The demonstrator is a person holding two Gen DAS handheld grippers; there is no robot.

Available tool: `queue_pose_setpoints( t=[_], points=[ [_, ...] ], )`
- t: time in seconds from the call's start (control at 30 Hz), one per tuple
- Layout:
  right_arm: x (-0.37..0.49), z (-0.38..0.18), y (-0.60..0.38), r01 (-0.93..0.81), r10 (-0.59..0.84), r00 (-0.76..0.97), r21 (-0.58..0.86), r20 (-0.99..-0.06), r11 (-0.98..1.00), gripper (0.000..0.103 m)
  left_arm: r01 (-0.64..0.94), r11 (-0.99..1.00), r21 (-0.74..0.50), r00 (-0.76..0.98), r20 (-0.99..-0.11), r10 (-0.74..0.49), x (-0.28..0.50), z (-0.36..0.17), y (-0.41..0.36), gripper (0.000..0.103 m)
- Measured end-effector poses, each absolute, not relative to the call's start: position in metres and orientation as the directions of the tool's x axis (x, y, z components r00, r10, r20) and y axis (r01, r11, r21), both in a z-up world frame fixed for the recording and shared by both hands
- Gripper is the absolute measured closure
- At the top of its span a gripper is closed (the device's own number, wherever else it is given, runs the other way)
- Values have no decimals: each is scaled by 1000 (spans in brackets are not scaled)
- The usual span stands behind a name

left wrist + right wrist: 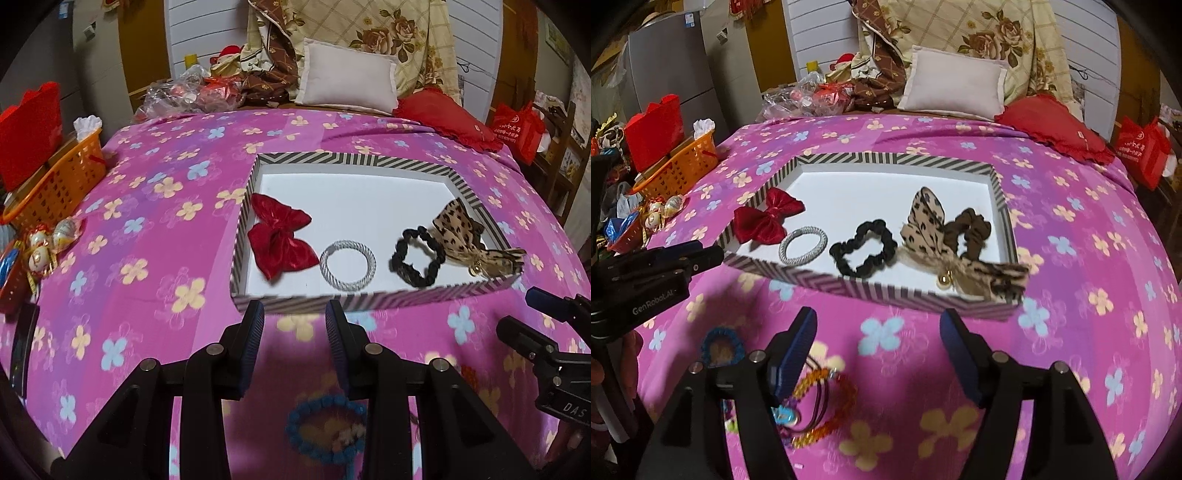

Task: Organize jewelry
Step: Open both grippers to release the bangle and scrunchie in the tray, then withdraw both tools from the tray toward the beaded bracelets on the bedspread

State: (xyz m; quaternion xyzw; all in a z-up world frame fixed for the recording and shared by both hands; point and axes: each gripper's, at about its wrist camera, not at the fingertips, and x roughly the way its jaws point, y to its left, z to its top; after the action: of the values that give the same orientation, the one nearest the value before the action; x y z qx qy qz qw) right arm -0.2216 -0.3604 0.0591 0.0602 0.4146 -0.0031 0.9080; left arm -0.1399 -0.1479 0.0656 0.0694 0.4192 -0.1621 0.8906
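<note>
The right gripper's (pixel 879 347) two black fingers with blue ribbed pads (pixel 801 343) stand wide apart with nothing between them, poised over the bed just short of the tray's near wall. The left gripper's (pixel 295 325) fingers also stand parted, less widely, and empty, their tips close to the same wall.

Under both lies the pink bedspread printed with cream and blue four-petal flowers (pixel 155 221). On it sits the shallow rectangular cardboard tray with black-and-white striped walls and a white floor (pixel 354 162). Along the tray's near side lie five hair pieces. The red satin bow (pixel 280 236) rests at the left end, partly over the left wall in the right wrist view. Just right of it lies the silver-grey braided ring-shaped hair tie (pixel 347 266), then, a little apart, the black ruffled fabric scrunchie (pixel 417 258). The leopard-print fabric bow with a small gold bell (pixel 938 236) touches the black scrunchie and hangs over the near right corner. The brown ruffled scrunchie (pixel 971 229) lies against it.

Outside the tray, on the bedspread near the grippers, lie a blue crocheted ring tie (pixel 720 350) and a tangle of orange beaded bracelet and thin bands (pixel 820 402).
</note>
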Motion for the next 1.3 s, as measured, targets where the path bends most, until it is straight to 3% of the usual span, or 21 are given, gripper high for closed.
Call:
queue_pose_setpoints(
  t=[1.3],
  points=[
    [-306,92,-332,36,50,695,104,-717,994,23,313,950,8,657,-724,-211,-229,94,-105,94]
  ],
)
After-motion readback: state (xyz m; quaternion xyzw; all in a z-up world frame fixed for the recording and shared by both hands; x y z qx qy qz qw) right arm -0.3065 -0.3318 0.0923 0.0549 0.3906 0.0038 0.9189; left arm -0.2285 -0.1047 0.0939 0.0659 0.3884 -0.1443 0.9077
